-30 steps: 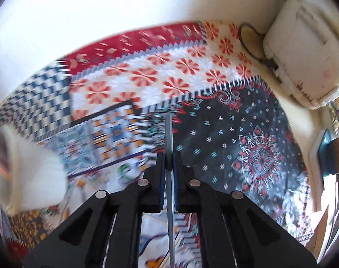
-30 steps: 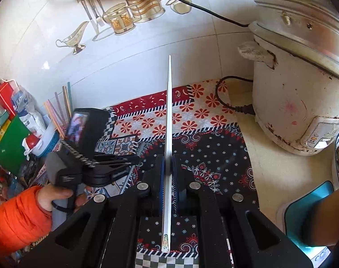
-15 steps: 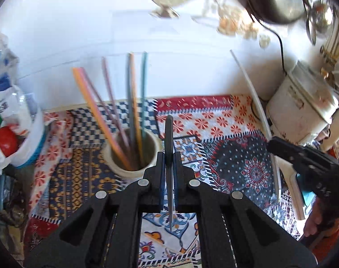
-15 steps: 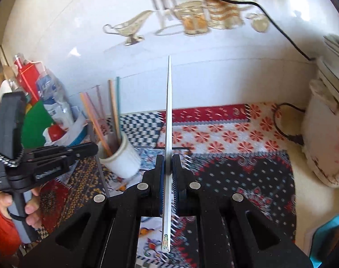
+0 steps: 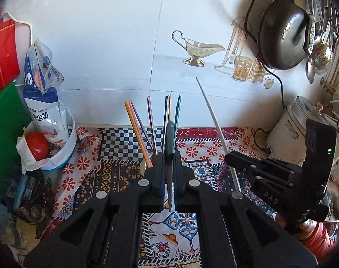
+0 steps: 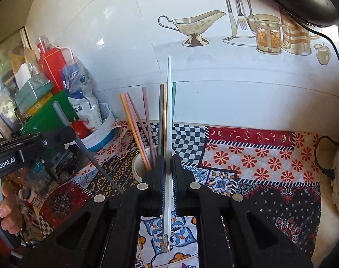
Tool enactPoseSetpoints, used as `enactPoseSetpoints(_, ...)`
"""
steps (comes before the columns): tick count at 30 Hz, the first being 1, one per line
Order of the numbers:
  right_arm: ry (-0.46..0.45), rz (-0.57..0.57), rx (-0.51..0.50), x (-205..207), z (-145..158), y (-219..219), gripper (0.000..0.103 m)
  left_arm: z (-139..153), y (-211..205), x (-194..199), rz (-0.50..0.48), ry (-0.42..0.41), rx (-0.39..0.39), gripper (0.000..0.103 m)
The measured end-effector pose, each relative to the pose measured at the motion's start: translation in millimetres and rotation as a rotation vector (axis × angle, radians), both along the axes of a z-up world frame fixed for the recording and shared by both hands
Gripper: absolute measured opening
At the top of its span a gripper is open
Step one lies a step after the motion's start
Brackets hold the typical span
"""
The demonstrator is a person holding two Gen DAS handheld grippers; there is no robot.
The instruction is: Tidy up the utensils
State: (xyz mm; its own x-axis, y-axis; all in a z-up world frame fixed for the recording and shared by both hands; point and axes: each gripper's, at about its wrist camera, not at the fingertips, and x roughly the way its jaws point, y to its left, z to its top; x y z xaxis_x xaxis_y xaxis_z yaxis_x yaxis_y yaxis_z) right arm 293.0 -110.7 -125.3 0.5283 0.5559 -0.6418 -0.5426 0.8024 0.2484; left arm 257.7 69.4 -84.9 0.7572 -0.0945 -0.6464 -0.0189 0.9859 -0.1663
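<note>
Gripping a slim grey chopstick (image 5: pixel 169 147) in our left gripper (image 5: pixel 168 156), clamping a long white chopstick (image 6: pixel 168 134) in our right gripper (image 6: pixel 167 158), white ceramic holder (image 6: pixel 139 167) of coloured chopsticks at frame centre

So the counter (image 6: pixel 325 203) is mostly covered by a patchwork cloth (image 6: pixel 254 156): checkered squares, red flower print, dark starry bits. Sitting on the cloth is a white cup (image 6: pixel 139 167) stuffed with colored chopsticks (image 6: pixel 133 125). Off to the left there's a white tub (image 5: pixel 64 154) with a tomato (image 5: pixel 37 145) and a food bag (image 5: pixel 43 102) in it, plus a heap of dark clutter in the corner. Far right, a beat-up white rice cooker (image 5: pixel 287 134) stands on bare counter, cord trailing onto the cloth.
</note>
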Motion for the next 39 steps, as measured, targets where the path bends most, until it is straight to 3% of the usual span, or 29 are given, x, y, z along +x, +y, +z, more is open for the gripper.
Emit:
enactPoseSetpoints(10, -0.070, 0.047, 0.011, 18, 14, 22, 0.006, 50, 19, 6, 0.044, -0.103, -0.010, 0.004)
enactPoseSetpoints(16, -0.113, 0.104, 0.025, 30, 18, 43, 0.006, 65, 23, 18, 0.069, -0.145, 0.023, 0.004)
enactPoseSetpoints(25, -0.113, 0.169, 0.026, 54, -15, 79, 0.006, 31, 28, 51, 0.080, -0.083, 0.017, 0.004)
enactPoseSetpoints(39, 0.005, 0.179, -0.006, 67, -77, 85, 0.006, -12, 30, 79, 0.067, 0.012, 0.022, 0.004)
